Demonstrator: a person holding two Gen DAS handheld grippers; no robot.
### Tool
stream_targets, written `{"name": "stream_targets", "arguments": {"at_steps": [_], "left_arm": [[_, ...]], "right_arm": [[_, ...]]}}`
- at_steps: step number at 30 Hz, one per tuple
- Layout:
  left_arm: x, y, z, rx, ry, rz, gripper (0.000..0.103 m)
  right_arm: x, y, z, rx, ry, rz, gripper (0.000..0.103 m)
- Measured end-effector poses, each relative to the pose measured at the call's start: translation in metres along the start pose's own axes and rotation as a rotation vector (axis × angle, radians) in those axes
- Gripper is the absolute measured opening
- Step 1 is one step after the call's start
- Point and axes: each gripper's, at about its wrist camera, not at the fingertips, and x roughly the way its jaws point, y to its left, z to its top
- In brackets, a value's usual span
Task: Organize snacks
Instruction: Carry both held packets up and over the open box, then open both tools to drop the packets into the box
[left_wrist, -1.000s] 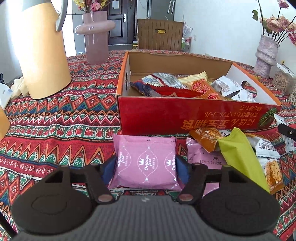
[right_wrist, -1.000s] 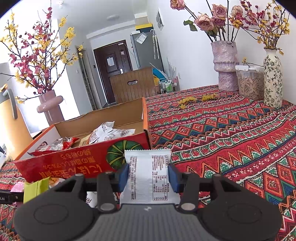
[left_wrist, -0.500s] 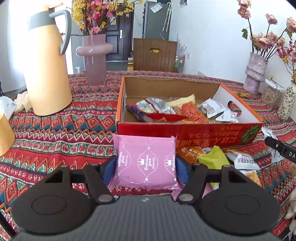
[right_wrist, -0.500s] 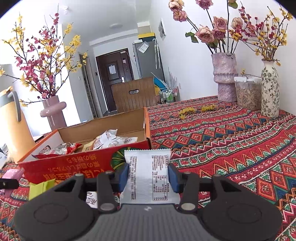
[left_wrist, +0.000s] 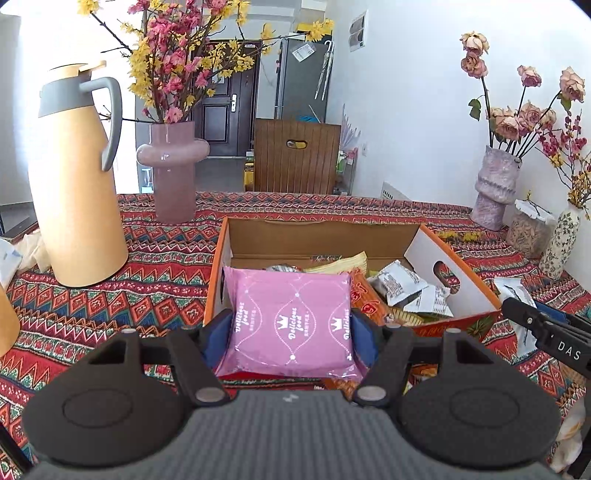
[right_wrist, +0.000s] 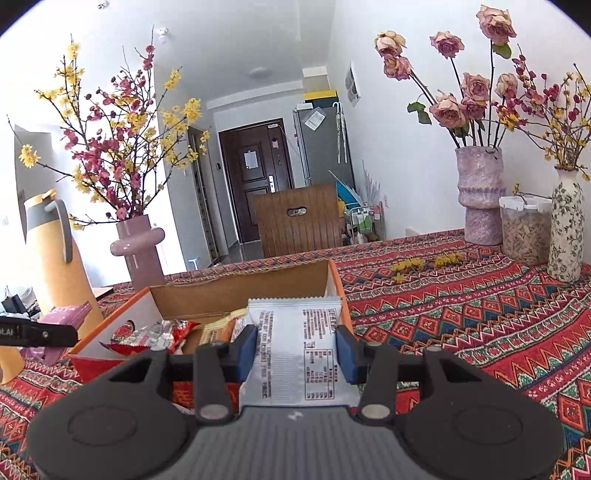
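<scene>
My left gripper (left_wrist: 290, 328) is shut on a pink snack packet (left_wrist: 291, 325) and holds it above the near left part of the open red cardboard box (left_wrist: 461, 280). My right gripper (right_wrist: 295, 345) is shut on a white snack packet (right_wrist: 295, 354), raised over the box's (right_wrist: 338, 288) near right corner. The box holds several snack packets (left_wrist: 402, 284). The right gripper's tip shows at the right of the left wrist view (left_wrist: 546, 328); the left gripper with the pink packet (right_wrist: 62, 317) shows at the left of the right wrist view.
A tan thermos jug (left_wrist: 77, 184) and a pink vase (left_wrist: 173, 166) stand left of the box. Flower vases (right_wrist: 480, 195) (right_wrist: 565, 225) and a clear jar (right_wrist: 524, 229) stand at the right. A wooden chair (left_wrist: 295, 158) is behind the table. Loose packets lie before the box.
Both grippers have risen with their packets and moved forward, from table level in front of the box to above its near edge.
</scene>
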Motion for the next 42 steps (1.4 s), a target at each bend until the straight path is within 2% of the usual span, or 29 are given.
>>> {"name": "stream_targets", "arguments": {"at_steps": [9, 17, 24, 30, 33, 37, 38, 40, 42], "left_arm": [[0.025, -0.007, 0.022, -0.014, -0.028, 0.03, 0.067], [0.048, -0.009, 0.035, -0.032, -0.054, 0.059, 0.067], [0.073, -0.009, 0.028, -0.047, -0.05, 0.047, 0.067], [0.083, -0.004, 0.017, -0.056, -0.093, 0.055, 0.067], [0.089, -0.001, 0.013, -0.06, -0.086, 0.051, 0.068], [0.087, 0.0, 0.011, -0.057, -0.099, 0.05, 0.077], [0.085, 0.001, 0.01, -0.059, -0.106, 0.055, 0.081], [0.083, 0.002, 0.01, -0.065, -0.122, 0.054, 0.085], [0.079, 0.003, 0.01, -0.073, -0.142, 0.062, 0.093]], "right_arm": [[0.03, 0.014, 0.027, -0.019, -0.023, 0.017, 0.045], [0.069, 0.031, 0.044, -0.052, -0.007, 0.025, 0.045], [0.09, 0.037, 0.03, -0.05, -0.036, -0.002, 0.045], [0.099, 0.034, 0.021, -0.05, -0.011, -0.003, 0.045], [0.103, 0.034, 0.019, -0.053, 0.009, 0.0, 0.045], [0.1, 0.034, 0.017, -0.051, 0.004, 0.005, 0.047], [0.099, 0.034, 0.017, -0.045, 0.0, 0.007, 0.051], [0.097, 0.032, 0.018, -0.033, -0.011, 0.006, 0.077], [0.094, 0.029, 0.019, -0.015, -0.028, 0.001, 0.096]]}}
